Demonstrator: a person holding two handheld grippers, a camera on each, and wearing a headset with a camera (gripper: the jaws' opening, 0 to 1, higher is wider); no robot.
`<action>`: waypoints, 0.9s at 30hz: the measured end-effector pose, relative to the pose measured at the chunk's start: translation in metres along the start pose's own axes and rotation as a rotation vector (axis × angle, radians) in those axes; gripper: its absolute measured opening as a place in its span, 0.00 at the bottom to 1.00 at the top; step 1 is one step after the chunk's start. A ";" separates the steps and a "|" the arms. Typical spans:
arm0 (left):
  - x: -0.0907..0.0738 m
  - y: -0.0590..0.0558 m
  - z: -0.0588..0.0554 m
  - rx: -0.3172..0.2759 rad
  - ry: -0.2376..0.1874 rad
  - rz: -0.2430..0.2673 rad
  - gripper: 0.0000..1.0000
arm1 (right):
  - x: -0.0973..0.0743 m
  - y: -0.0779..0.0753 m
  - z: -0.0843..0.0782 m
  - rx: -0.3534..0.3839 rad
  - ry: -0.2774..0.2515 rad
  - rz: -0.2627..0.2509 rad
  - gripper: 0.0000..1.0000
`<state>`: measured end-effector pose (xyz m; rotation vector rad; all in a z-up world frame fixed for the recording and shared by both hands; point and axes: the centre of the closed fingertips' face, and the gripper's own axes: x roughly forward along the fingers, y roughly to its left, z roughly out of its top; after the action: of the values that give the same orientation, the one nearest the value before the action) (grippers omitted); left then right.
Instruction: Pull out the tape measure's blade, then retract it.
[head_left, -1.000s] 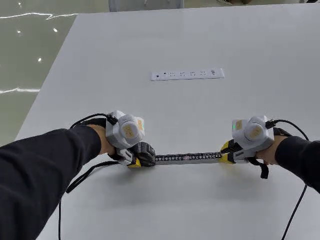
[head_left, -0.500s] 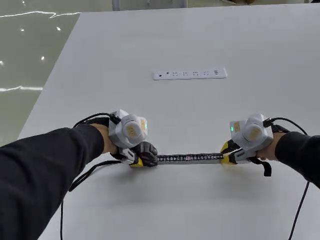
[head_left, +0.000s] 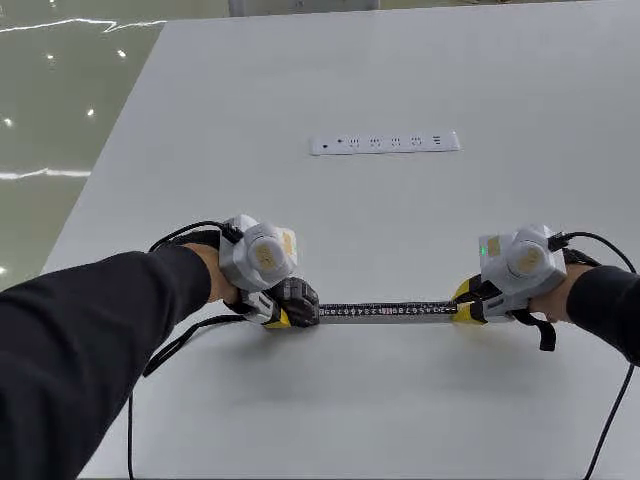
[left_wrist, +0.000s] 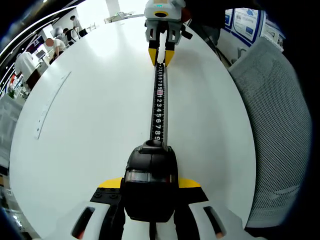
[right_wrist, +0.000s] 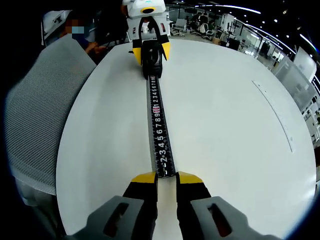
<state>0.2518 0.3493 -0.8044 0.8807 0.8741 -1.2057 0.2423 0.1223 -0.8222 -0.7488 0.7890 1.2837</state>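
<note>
Two grippers share one tape measure (head_left: 300, 304) on the counter (head_left: 400, 230): the left gripper (head_left: 285, 311) clamps the rigid case (left_wrist: 150, 185), and the right gripper (right_wrist: 167, 179) pinches the tip of the thin, probably springy blade (right_wrist: 157, 125).

On the table (head_left: 400, 400), the tape measure case (head_left: 297, 302) sat left, between the left gripper's (head_left: 283, 312) jaws. Its blade (head_left: 388, 311) ran rightward, flat along the tabletop, to the right gripper (head_left: 467, 305). The power strip (head_left: 385, 143) lay behind them, well apart.
</note>
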 end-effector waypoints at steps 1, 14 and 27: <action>0.000 0.000 0.000 -0.001 0.000 0.000 0.34 | -0.001 0.000 0.000 0.005 0.002 -0.002 0.08; -0.001 0.000 0.000 0.001 -0.001 0.002 0.34 | -0.008 -0.001 -0.004 0.021 0.013 -0.007 0.08; 0.000 -0.001 0.000 -0.001 -0.003 0.000 0.34 | -0.014 -0.004 -0.017 0.034 0.029 -0.020 0.09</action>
<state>0.2512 0.3495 -0.8047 0.8777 0.8720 -1.2067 0.2429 0.1002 -0.8197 -0.7480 0.8223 1.2411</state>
